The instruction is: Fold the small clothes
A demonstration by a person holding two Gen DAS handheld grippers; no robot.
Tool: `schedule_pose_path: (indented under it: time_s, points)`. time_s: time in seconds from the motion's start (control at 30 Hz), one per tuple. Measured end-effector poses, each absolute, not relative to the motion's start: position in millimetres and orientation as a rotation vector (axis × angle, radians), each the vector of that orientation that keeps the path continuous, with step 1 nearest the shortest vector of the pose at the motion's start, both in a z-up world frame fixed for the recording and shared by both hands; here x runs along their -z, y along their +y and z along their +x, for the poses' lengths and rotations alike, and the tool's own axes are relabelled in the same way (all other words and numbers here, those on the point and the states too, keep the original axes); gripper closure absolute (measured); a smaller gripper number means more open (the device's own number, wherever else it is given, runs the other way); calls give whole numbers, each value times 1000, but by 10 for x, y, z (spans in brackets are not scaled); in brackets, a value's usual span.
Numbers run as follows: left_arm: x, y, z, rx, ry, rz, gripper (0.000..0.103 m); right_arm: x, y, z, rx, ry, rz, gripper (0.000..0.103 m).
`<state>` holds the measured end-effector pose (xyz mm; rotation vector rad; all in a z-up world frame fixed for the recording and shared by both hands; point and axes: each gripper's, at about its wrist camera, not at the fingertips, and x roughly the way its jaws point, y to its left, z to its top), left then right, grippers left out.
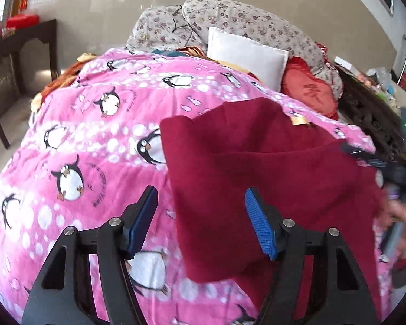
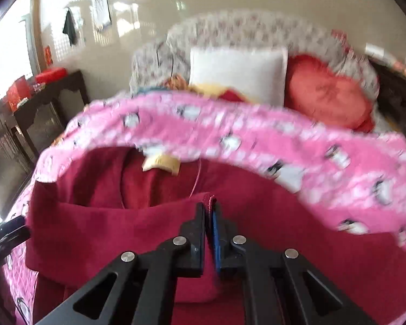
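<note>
Pink penguin blanket (image 1: 94, 146), one maroon garment (image 1: 257, 162), right gripper (image 2: 209, 205) pinching it

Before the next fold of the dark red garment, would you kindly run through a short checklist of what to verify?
1. Right gripper shut on the red garment, edge pinched: ok.
2. Left gripper open, ready to grasp: ok.
3. Left gripper holding cloth: not ok; nothing between its pads.
4. Garment lying flat on the pink penguin blanket: not ok; one layer is lifted and doubled over.
5. Yellow label visible at the neckline: ok.
6. Far hem position: cannot tell.
</note>
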<state>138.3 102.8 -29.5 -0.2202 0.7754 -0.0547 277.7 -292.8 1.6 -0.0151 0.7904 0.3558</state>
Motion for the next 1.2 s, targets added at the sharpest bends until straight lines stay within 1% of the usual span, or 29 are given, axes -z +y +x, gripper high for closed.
schedule_pose_path:
  time_s: [0.07, 0.17, 0.3, 0.37, 0.4, 0.47, 0.53, 0.6, 0.67, 0.7, 0.73, 0.77, 0.87, 0.97, 1.07, 1.2]
  points:
    - [330, 1015, 1436, 72, 785, -232, 36, -175, -3260, 2627, -306, 760, 20, 99]
    - [349, 921, 1465, 94, 783, -227, 36, -208, -3777, 2466, -160, 761, 13, 99]
    - [408, 756, 1517, 101, 809, -188, 36, 146, -4209, 2467, -99, 901, 74, 99]
    - [419, 699, 1528, 102, 822, -177, 36, 315, -4241, 2523, -80, 981, 67, 88]
    - [404, 672, 1515, 106, 822, -172, 36, 295, -4242, 2513, -73, 970, 44, 86]
    - [339, 636, 1468, 113, 792, -158, 36, 152, -4237, 2395, -47, 883, 32, 70]
    - [278, 599, 1463, 98, 762, -137, 36, -32, -4262, 2293, -52, 793, 84, 63]
    - [277, 571, 1519, 94, 766, -135, 36, -67, -4189, 2278, -112, 791, 97, 63]
    - [335, 558, 1571, 85, 789, -144, 36, 49, -4007, 2299, -156, 838, 42, 64]
    - [392, 555, 1589, 80, 812, -151, 36, 128, -3946, 2305, -153, 852, 18, 67]
    - [438, 551, 1589, 81, 824, -156, 36, 207, -3906, 2326, -141, 867, 2, 72]
    - [500, 550, 1587, 77, 832, -152, 36, 297, -3895, 2351, -124, 883, -1, 73]
    - [667, 538, 1608, 18, 866, -103, 36, 457, -3908, 2382, -111, 857, 57, 73]
    - [768, 589, 1633, 25, 895, -140, 36, 416, -3955, 2401, -127, 861, 81, 73]
    - [699, 608, 1588, 43, 878, -162, 36, 327, -4161, 2307, -142, 879, 181, 73]
    - [516, 533, 1492, 51, 838, -145, 36, 252, -4249, 2204, -132, 863, 186, 72]
